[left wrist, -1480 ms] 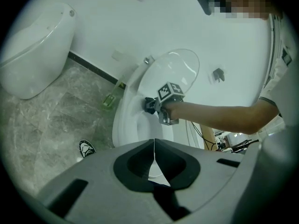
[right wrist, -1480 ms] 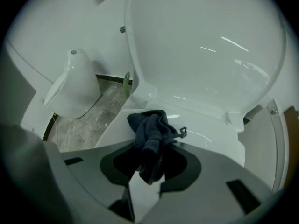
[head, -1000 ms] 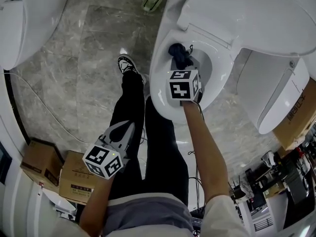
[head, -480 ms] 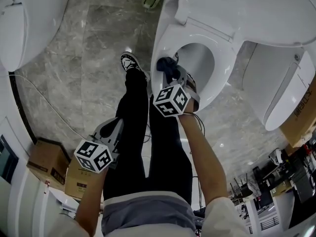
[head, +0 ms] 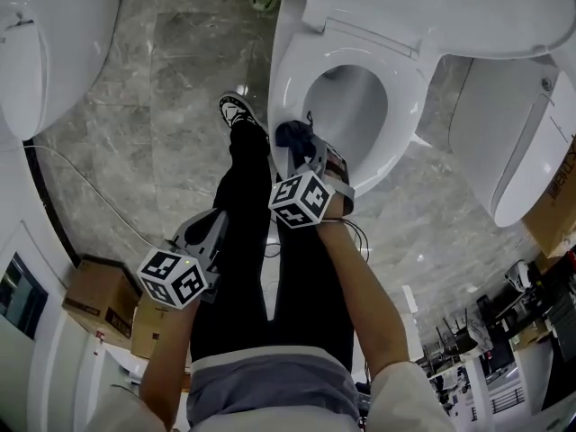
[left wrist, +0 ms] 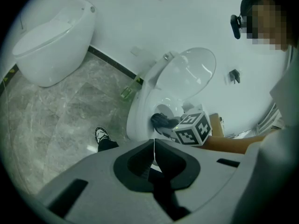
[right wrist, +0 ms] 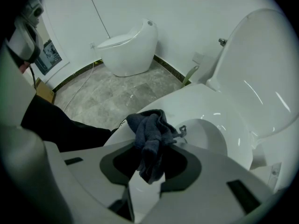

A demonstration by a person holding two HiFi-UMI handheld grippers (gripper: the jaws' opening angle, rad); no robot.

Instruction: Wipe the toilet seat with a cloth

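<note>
Grey marble floor (head: 162, 88), white wall (left wrist: 131, 17) — egg-shaped toilet (right wrist: 128, 48) beyond, cardboard boxes (head: 94, 300) at side.

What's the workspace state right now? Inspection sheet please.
Surface: toilet seat down, lid up, both white.
Job's things: dark cloth bunched at the seat's near rim.
Clutter: cardboard boxes on the floor.
Grippers: right gripper shut on the cloth; left gripper shut, empty, off beside the person's leg.
Cables: thin cable across the floor on the left.
Surroundings: grey marble floor; second toilet on the left.
</note>
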